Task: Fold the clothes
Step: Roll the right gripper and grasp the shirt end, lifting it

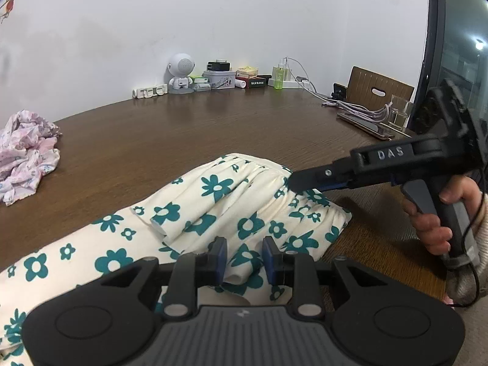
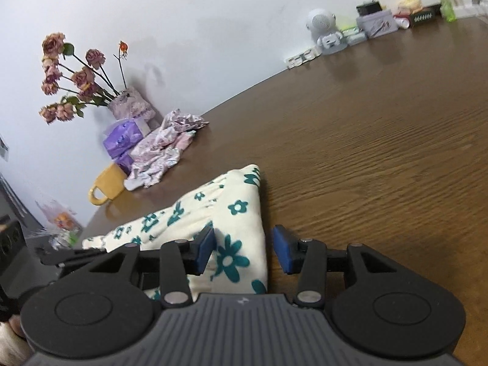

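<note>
A cream garment with teal flowers (image 1: 231,213) lies partly folded on the brown table (image 1: 183,128). My left gripper (image 1: 245,260) is open, its blue pads either side of a fold of the cloth near its front edge. The right gripper (image 1: 292,183) shows in the left wrist view, its tip at the gathered waistband. In the right wrist view my right gripper (image 2: 244,251) is open over the garment's corner (image 2: 235,213), the left pad over the cloth, the right pad over bare table.
A crumpled pink garment (image 1: 24,158) lies at the table's left, also in the right wrist view (image 2: 164,149). Vase of dried roses (image 2: 128,106), yellow mug (image 2: 106,186), a white robot speaker (image 1: 181,73), boxes, bottle, cables, phone and glass (image 1: 399,113) line the back and right.
</note>
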